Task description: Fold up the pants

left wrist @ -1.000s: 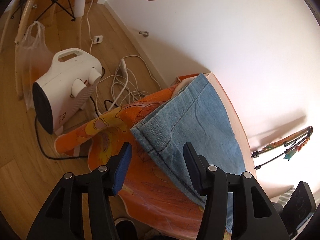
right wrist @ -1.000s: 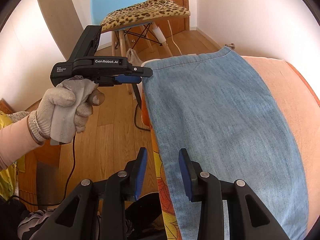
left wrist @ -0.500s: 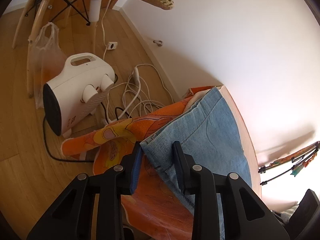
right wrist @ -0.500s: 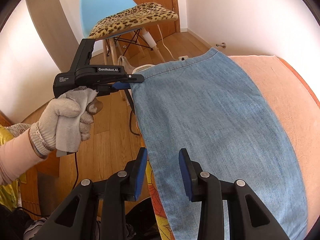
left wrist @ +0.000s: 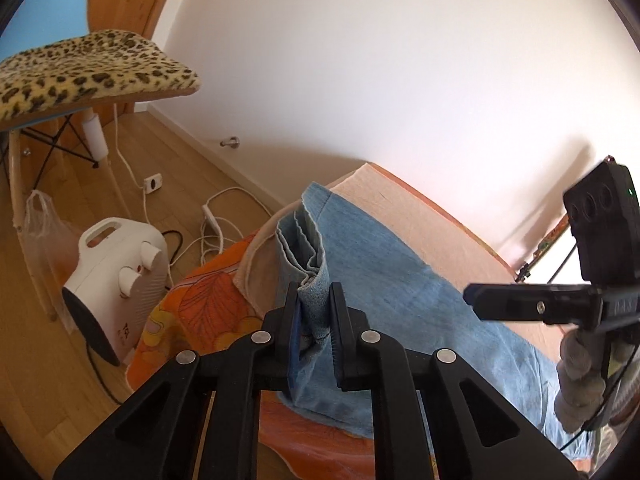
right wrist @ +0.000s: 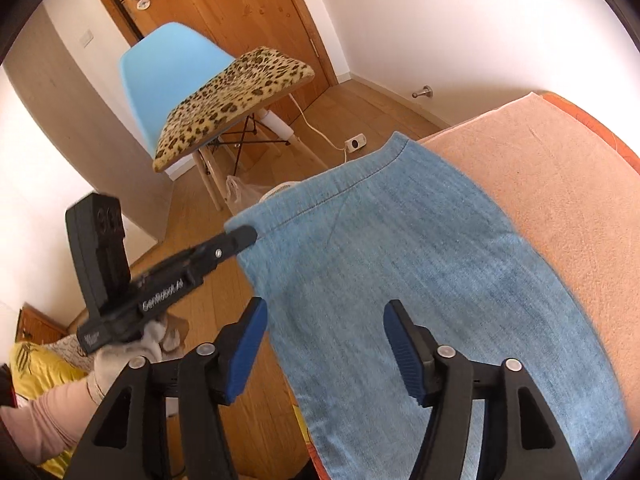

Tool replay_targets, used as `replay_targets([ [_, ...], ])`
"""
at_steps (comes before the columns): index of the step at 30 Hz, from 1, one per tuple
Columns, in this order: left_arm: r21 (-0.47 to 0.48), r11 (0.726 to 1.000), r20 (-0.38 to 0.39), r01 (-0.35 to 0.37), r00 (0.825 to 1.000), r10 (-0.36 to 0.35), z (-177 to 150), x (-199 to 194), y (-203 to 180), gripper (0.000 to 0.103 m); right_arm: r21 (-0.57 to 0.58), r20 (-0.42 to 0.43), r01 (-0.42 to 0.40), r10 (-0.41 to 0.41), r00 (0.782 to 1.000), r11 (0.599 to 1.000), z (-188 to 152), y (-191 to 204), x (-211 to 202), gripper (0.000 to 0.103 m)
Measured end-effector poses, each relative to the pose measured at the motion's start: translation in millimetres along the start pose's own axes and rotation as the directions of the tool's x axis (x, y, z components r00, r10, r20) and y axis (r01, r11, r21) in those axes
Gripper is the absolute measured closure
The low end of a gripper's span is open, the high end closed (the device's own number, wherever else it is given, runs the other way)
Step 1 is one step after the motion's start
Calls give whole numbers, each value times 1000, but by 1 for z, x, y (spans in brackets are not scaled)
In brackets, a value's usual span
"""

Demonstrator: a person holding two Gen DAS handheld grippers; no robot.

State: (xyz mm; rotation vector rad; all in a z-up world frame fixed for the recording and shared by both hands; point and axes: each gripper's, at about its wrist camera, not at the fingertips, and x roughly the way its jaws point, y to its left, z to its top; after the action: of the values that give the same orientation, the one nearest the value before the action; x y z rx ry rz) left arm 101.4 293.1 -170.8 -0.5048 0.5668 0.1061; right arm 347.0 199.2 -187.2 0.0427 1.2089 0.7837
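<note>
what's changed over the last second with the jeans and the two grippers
The left gripper has just been closing and now pinches the hem corner of the jeans, lifted and bunched off the orange cloth. The right gripper has just been opening, jaws wide above the denim, gripping nothing. The rest of the jeans still lies flat.

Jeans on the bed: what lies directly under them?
Under the jeans lies a peach blanket, with an orange leaf-print cover showing at the edge. How far either runs beneath the denim is hidden.
</note>
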Motion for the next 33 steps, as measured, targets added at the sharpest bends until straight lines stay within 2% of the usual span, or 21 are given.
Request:
replay_targets([
  [3,86,996,-31,38,999,-36,-7,6,-19,92,68,-15,-31,32,999,997,31,-13,10,33],
  [5,125,990,-52,61,997,-55,-11,9,-29,92,98,-26,-15,18,1000,995,50,-20,19,32],
  [9,141,986,-77,91,994,-81,-15,17,-35,92,158,-78,-2,15,997,987,77,-30,44,30],
  [11,154,983,-92,101,992,-88,-18,21,-38,92,158,-126,50,-30,992,986,86,-30,61,30],
  [14,185,976,-100,113,990,-96,-23,25,-46,92,93,-178,125,-107,978,988,96,-20,83,30],
  [18,207,969,-106,133,988,-113,-27,23,-54,92,30,-247,201,-187,951,979,107,-14,114,30],
  [19,210,968,-108,137,987,-116,-27,23,-55,92,20,-258,229,-216,942,973,109,-16,119,34],
  [22,211,967,-110,146,986,-125,-26,20,-54,92,40,-288,268,-246,926,963,106,-25,124,80],
  [24,202,966,-107,162,984,-142,-22,16,-54,92,71,-260,245,-219,940,967,105,-30,111,82],
  [27,208,959,-103,191,980,-172,-15,9,-60,92,108,-205,228,-202,958,968,104,-40,75,92],
  [30,218,946,-100,238,970,-220,-9,2,-76,92,159,-130,213,-193,972,964,102,-51,25,100],
  [33,242,927,-105,286,958,-268,-6,-5,-100,92,191,-54,211,-204,977,959,97,-63,-30,102],
])
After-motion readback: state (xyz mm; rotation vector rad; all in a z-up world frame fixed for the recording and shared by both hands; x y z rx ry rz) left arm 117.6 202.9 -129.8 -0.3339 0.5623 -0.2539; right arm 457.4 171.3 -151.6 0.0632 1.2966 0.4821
